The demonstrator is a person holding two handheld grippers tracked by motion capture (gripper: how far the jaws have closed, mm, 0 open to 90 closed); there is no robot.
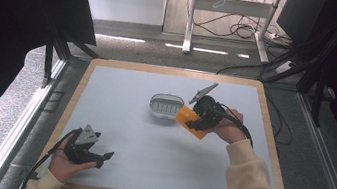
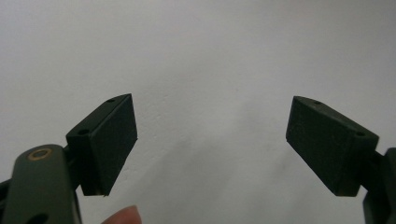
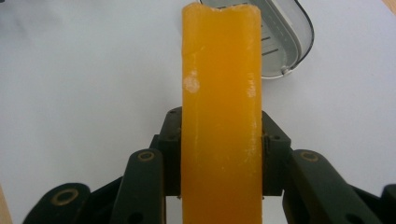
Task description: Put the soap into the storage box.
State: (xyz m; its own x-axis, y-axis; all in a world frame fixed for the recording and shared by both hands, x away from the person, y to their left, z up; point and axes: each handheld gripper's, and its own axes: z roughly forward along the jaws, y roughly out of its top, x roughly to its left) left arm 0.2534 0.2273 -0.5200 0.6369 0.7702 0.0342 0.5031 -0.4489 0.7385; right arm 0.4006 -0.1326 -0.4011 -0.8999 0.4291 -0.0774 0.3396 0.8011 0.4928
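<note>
An orange soap bar is clamped in my right gripper, whose jaws press on its two long sides. The bar hangs just right of an oval grey-white soap dish near the table's middle, its far end reaching the dish's rim. Down at the front left, my left gripper rests low over the bare table in a hand, jaws wide open with nothing between them.
The pale table top has a wooden border. Dark curtains flank both sides. Beyond the far edge stand a desk frame and loose cables on the floor.
</note>
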